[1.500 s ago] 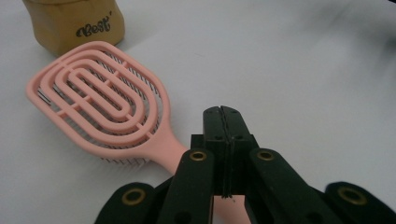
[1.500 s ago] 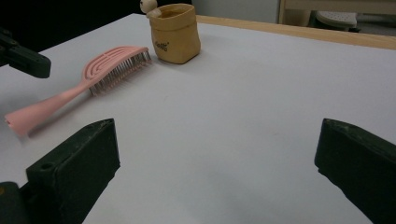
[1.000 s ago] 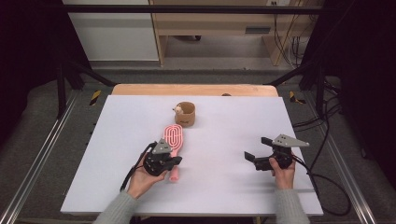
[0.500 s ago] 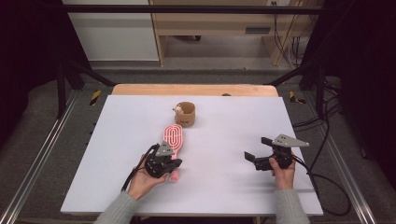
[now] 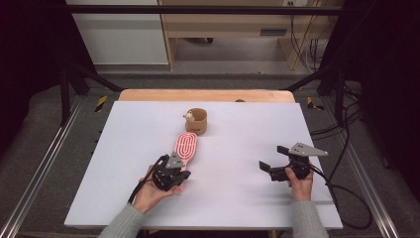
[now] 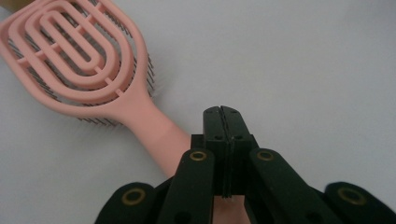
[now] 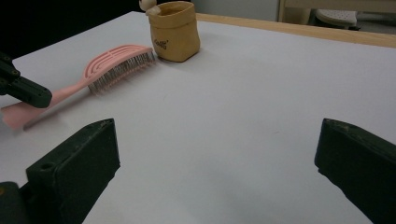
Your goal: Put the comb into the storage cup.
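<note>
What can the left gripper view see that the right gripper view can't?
The left gripper view looks down on the open looped back of the pink brush, with its own left gripper shut above the handle, jaws pressed together with nothing between them.

The right gripper view takes in the tan pouch with a small figure on its rim, the wooden table edge behind, and the right gripper with its jaws wide apart, nothing between them.

Both views share the brush, lying bristles down, and the white table.
</note>
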Action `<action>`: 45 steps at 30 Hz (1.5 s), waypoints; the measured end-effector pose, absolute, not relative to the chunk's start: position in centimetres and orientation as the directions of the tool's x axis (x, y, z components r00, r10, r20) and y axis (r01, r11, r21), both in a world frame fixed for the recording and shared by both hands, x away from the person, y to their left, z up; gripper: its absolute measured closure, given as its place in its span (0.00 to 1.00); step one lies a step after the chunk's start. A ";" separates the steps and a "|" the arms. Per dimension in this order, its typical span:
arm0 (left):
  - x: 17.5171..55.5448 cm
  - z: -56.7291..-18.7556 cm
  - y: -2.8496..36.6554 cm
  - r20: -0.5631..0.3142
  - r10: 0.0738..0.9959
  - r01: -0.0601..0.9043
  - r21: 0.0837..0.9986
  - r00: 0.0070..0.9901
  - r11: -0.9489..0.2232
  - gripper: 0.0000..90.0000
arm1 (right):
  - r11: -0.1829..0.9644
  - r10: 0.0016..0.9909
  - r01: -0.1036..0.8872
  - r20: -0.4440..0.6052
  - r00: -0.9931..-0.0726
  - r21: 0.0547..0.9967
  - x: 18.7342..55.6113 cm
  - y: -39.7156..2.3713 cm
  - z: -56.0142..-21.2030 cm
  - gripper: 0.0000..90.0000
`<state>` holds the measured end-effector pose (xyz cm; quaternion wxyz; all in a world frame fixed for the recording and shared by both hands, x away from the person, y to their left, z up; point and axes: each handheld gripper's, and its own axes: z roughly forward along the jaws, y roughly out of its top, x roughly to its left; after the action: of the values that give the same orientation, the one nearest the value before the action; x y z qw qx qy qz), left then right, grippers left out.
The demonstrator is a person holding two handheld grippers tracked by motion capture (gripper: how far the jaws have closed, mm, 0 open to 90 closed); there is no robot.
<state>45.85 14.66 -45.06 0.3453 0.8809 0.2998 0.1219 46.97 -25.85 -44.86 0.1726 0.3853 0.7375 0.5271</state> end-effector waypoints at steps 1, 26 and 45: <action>45.9 -45.1 14.7 0.008 0.612 0.444 0.682 0.790 -0.582 1.00 | 0.147 0.750 0.386 0.152 -0.643 0.910 47.0 -25.8 -44.9 0.00; 46.1 -45.0 16.5 0.039 0.653 0.471 0.660 0.756 -0.585 1.00 | 0.145 0.750 0.388 0.154 -0.644 0.910 47.0 -25.9 -44.8 0.00; 45.8 -42.6 18.1 -0.024 0.664 0.453 0.750 0.747 -0.482 0.92 | 0.147 0.750 0.389 0.153 -0.643 0.910 47.0 -25.9 -44.9 0.00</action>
<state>45.84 18.05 -42.64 0.3885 0.8500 0.3286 0.1363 46.97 -25.86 -44.85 0.1718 0.3860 0.7377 0.5266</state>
